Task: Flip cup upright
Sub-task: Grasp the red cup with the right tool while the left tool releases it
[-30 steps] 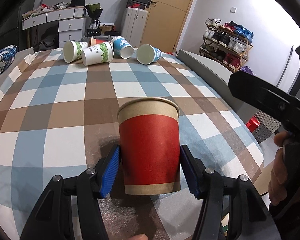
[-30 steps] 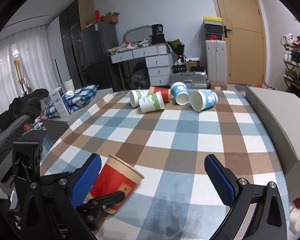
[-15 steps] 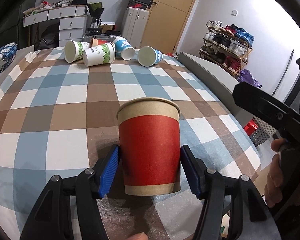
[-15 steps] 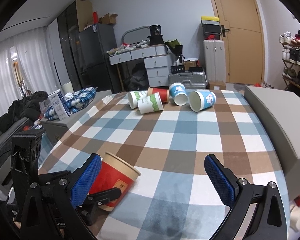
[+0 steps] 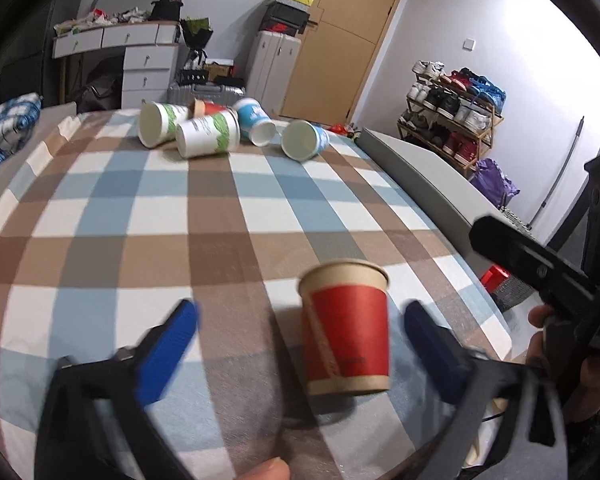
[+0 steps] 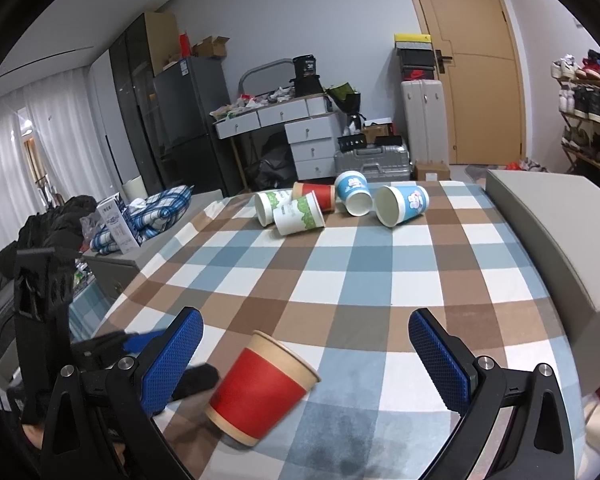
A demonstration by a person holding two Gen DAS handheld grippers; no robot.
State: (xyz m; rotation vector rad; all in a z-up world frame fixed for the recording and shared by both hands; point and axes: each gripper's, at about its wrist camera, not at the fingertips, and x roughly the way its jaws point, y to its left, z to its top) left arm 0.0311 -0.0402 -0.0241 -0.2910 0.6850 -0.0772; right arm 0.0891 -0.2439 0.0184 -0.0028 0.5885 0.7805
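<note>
A red and kraft paper cup (image 5: 346, 330) stands upright, mouth up, on the checked tablecloth near the table's front edge. It also shows in the right wrist view (image 6: 260, 390), where the picture leans. My left gripper (image 5: 300, 344) is open. The cup stands free between its blue pads, nearer the right pad (image 5: 428, 344). My right gripper (image 6: 306, 354) is open and empty, and the cup sits low between its pads, nearer the left pad (image 6: 172, 356).
Several paper cups lie on their sides at the far end of the table: green-white ones (image 5: 208, 134), blue ones (image 5: 306, 140) and a red one (image 6: 314, 196). A grey bench (image 6: 556, 232) runs along the table's right side. A shoe rack (image 5: 452, 108) stands beyond.
My left gripper has opened and let go of the red cup, and has drawn back and leftward. The cup stays standing upright. My right gripper stays open.
</note>
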